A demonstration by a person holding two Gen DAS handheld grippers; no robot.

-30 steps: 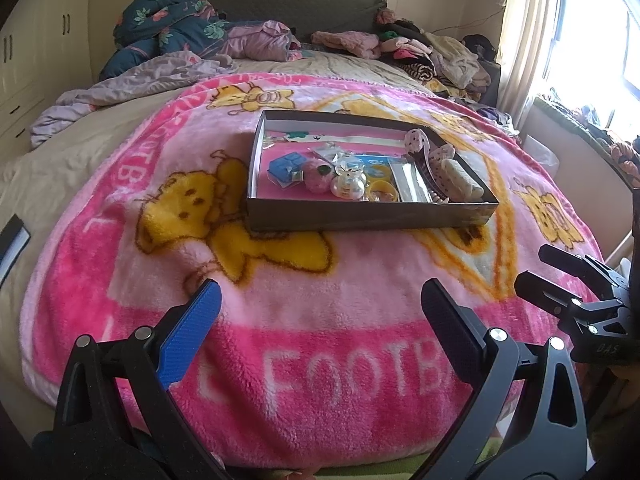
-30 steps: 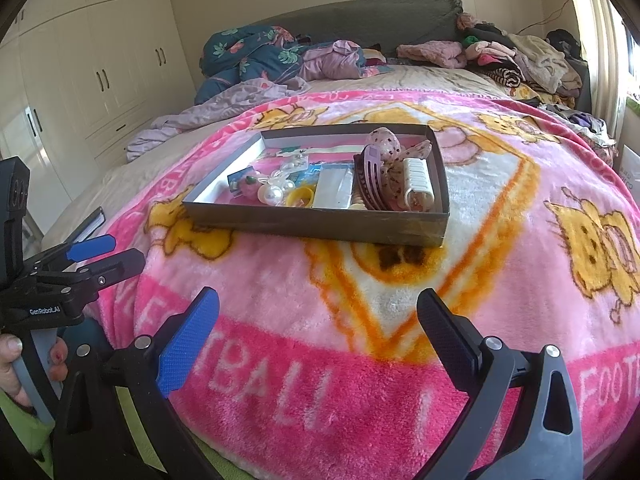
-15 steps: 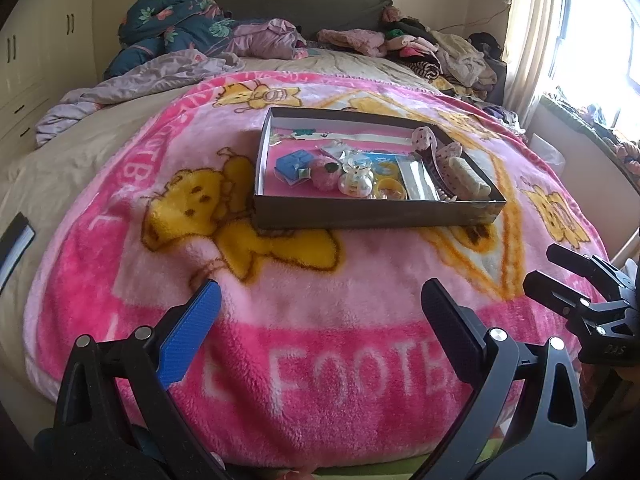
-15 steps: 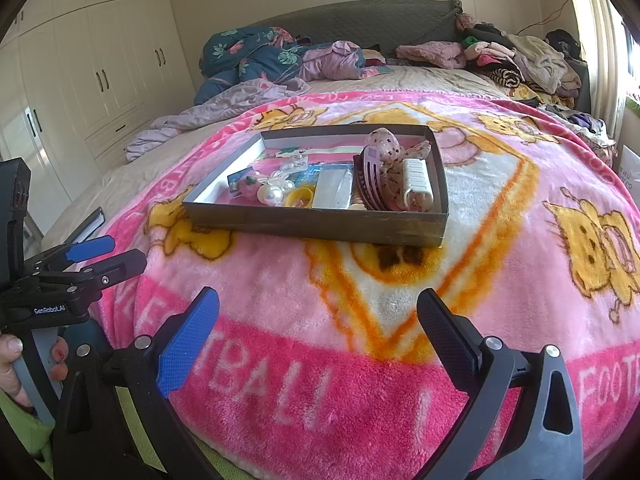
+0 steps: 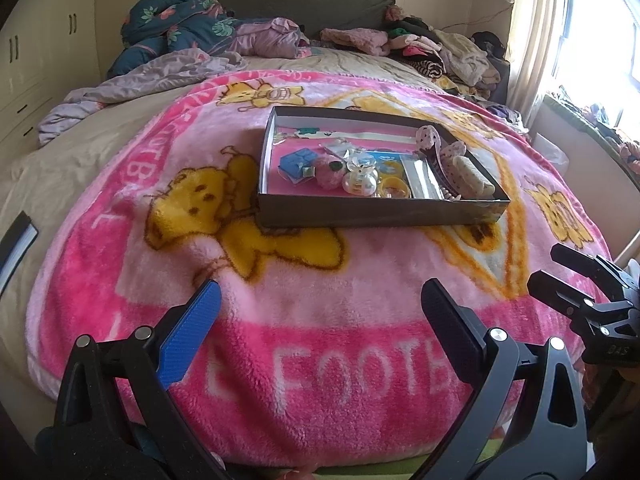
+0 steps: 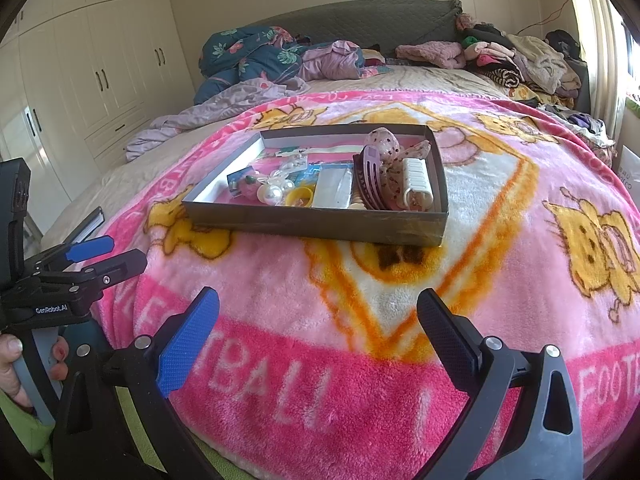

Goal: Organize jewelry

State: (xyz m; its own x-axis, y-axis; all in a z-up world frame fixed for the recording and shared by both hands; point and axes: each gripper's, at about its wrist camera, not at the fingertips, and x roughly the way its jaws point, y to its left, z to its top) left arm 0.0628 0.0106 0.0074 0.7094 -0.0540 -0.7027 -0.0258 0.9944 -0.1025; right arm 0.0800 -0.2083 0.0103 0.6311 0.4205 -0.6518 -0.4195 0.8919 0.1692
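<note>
A shallow dark box (image 5: 360,214) (image 6: 320,222) lies on the pink blanket in the middle of the bed. It holds a pearl piece (image 5: 360,178) (image 6: 272,192), a yellow ring (image 5: 394,189) (image 6: 300,197), a pink pompom (image 5: 330,172), a blue card (image 5: 298,164), a purple hair claw (image 6: 370,180) and a white clip (image 6: 416,182). My left gripper (image 5: 320,316) hovers open over the blanket's near edge, well short of the box. My right gripper (image 6: 318,320) is open too, at the same distance. Nothing sits between either pair of fingers.
The pink cartoon blanket (image 5: 304,320) covers the bed. Piles of clothes (image 6: 516,60) and a floral quilt (image 6: 248,56) lie at the headboard. White wardrobes (image 6: 100,68) stand to the left, a window (image 5: 600,32) to the right. A hand (image 6: 12,364) grips the left tool's handle.
The left wrist view has crept forward and a little left, so the box looks slightly nearer. The right wrist view has hardly shifted. Both grippers stay open.
</note>
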